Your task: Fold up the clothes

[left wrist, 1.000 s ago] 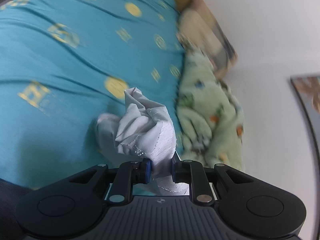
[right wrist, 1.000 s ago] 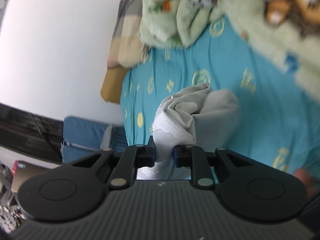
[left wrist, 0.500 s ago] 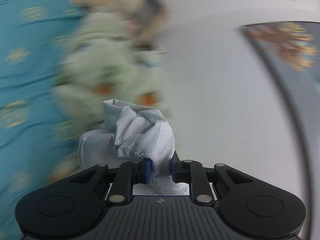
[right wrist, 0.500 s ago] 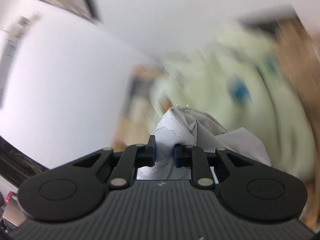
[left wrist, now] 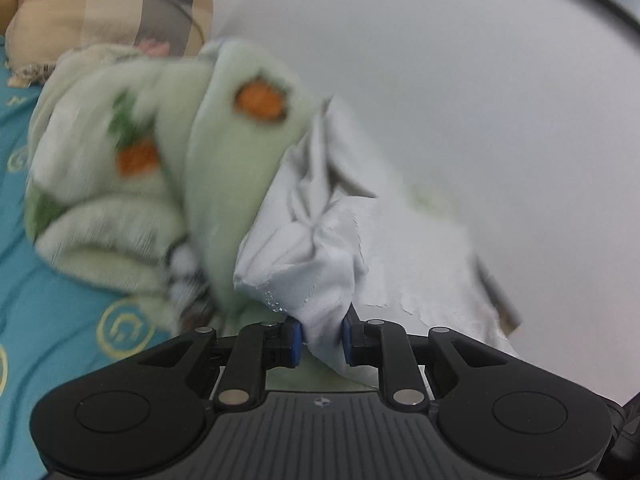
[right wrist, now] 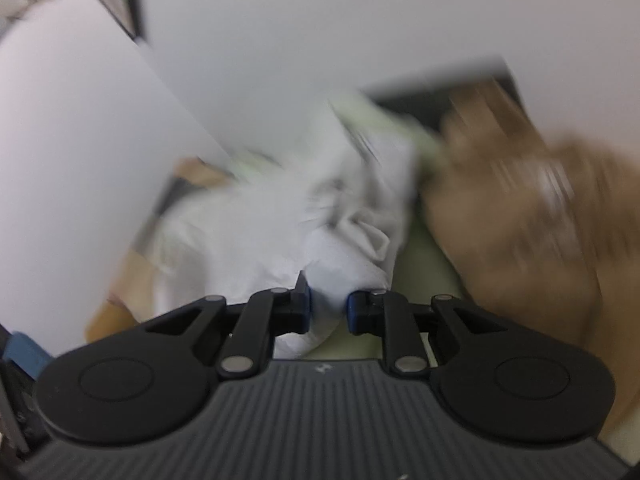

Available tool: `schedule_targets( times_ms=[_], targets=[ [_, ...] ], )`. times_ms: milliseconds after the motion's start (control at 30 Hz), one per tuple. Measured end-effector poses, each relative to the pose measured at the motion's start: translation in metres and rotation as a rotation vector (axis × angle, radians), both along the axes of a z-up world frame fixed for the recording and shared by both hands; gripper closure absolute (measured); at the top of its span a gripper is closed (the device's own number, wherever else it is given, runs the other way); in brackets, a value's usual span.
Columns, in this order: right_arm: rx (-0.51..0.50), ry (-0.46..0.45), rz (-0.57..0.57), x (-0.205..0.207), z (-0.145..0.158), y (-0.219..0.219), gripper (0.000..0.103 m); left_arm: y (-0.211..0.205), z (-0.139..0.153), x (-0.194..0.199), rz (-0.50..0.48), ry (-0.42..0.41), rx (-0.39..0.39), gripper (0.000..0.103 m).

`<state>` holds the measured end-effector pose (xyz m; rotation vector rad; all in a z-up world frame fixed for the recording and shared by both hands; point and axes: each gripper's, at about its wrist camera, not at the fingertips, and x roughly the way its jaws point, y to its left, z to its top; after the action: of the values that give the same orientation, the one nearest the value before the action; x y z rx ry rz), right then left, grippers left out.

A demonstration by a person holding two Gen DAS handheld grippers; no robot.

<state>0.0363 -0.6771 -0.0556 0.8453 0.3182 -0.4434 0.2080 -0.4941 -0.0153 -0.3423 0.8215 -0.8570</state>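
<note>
Both grippers are clamped on one pale grey-white garment; the left gripper has its blue-padded jaws pressed onto a bunched corner of the cloth, and the right gripper pinches another bunched part of the same cloth between its own blue pads. In the left wrist view the garment rises from the jaws toward 12 o'clock and spreads toward 3 o'clock as a flatter sheet against the white wall; a crumpled green patterned blanket lies at 10 o'clock, touching or overlapping the garment's edge; a checked pillow sits at 11 o'clock, and the teal bedspread with gold emblems runs along 8 to 9 o'clock. In the right wrist view the garment fills the centre from 9 to 12 o'clock; a blurred brown mass occupies 2 to 4 o'clock and cannot be identified. Task progress, as a judgement: the garment is held up off the bedspread in a gathered, wrinkled state; no clean crease or squared edge is visible, so a finished fold is not shown; the pose fits either spreading the cloth out for a fold or carrying over a folded half, and the frames do not settle which. Limits of view: both frames carry heavy motion blur; the lower part of the garment is hidden behind the gripper bodies; its full outline, type and any sleeves or collar cannot be made out.
</note>
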Motion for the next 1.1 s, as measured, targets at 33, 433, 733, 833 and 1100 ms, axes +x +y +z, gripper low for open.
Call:
schedule_targets(
  times_ms=[33,433,733,833,1100],
  targets=[
    [0.023,-0.002,-0.002,-0.003,-0.005,-0.001,0.077,0.005,-0.001,-0.003,-0.003,-0.008,0.005,0.079],
    [-0.247,0.005,0.035,-0.069,0.12,0.091,0.01,0.066,0.126,-0.082,-0.023,-0.361,0.172,0.0],
    [-0.536,-0.04,0.058,-0.158,0.174,0.206,0.01,0.161,0.206,-0.204,0.05,-0.611,0.231,0.0],
    [-0.567,-0.085,0.062,-0.182,0.175,0.235,0.01,0.195,0.212,-0.235,0.071,-0.608,0.2,0.0],
    [-0.631,-0.134,0.104,-0.216,0.166,0.291,0.01,0.254,0.206,-0.294,0.138,-0.632,0.171,0.0]
  ],
)
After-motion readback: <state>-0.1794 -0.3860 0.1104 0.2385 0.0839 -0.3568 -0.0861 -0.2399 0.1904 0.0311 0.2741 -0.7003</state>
